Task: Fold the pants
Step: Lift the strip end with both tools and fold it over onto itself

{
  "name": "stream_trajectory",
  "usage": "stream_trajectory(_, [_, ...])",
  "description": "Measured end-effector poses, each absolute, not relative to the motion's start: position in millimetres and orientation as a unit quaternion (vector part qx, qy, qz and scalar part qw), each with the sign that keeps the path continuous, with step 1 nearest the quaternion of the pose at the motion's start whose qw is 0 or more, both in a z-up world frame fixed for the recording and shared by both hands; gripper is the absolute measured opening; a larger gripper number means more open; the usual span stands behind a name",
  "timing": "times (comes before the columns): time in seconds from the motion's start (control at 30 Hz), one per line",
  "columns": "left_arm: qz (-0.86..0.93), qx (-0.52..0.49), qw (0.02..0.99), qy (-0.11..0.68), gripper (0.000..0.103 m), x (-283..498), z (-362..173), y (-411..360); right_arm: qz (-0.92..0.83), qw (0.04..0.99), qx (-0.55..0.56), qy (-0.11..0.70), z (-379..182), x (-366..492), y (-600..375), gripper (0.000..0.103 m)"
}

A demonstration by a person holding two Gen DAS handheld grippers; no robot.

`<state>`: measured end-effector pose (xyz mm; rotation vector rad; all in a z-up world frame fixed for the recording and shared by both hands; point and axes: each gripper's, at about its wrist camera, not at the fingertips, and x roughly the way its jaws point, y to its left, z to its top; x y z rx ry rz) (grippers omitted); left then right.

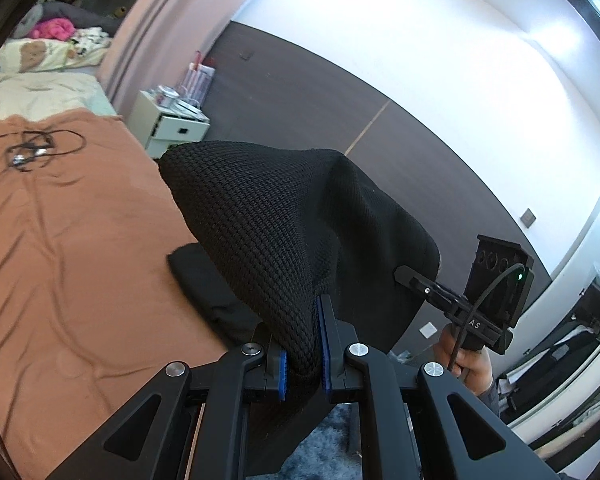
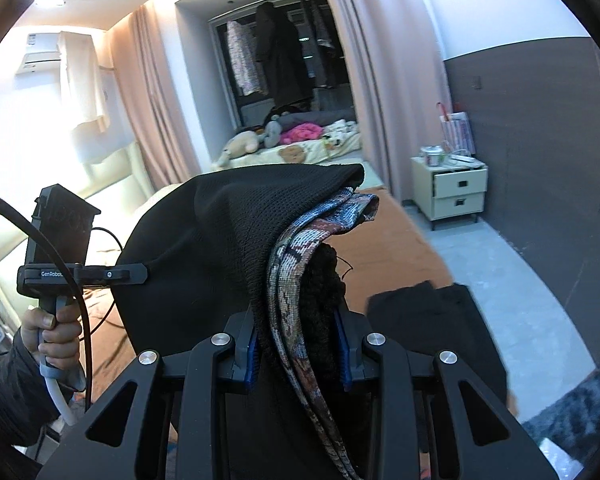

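Note:
Black knit pants (image 1: 260, 220) hang stretched between my two grippers above the edge of the bed. My left gripper (image 1: 303, 344) is shut on a bunched fold of the black cloth, blue pads (image 1: 324, 344) pressing it from both sides. To the right, my right gripper (image 1: 406, 274) bites the same cloth, with a hand (image 1: 470, 360) on its handle. In the right wrist view my right gripper (image 2: 298, 344) is shut on the pants (image 2: 220, 240) where a patterned band (image 2: 296, 256) shows. My left gripper (image 2: 138, 273) holds the cloth at the left.
The bed's orange-brown sheet (image 1: 80, 240) carries a tangled black cable (image 1: 32, 148) and a dark folded cloth (image 1: 208, 280) near its edge. A white nightstand (image 2: 456, 188) stands by the dark wall. A blue-grey rug (image 1: 332, 440) lies on the floor below.

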<state>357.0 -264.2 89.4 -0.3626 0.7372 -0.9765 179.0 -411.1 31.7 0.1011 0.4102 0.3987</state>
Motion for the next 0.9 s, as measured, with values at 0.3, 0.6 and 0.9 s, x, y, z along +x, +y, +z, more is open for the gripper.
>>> stream_trajectory(0.3, [-0.49, -0.163, 0.777, 0.36, 0.012, 385, 73, -334, 0.147, 0.965, 0.049, 0.21, 33, 169, -417, 0.026])
stream_trajectory(0.6, [-0.516, -0.166, 0.748, 0.382, 0.012, 410, 45, -383, 0.104, 0.967, 0.054, 0.228, 32, 166, -412, 0.026])
stream_trajectory(0.9, [-0.52, -0.181, 0.723, 0.418, 0.012, 441, -3, -412, 0.07, 0.961, 0.054, 0.261, 31, 181, -392, 0.026])
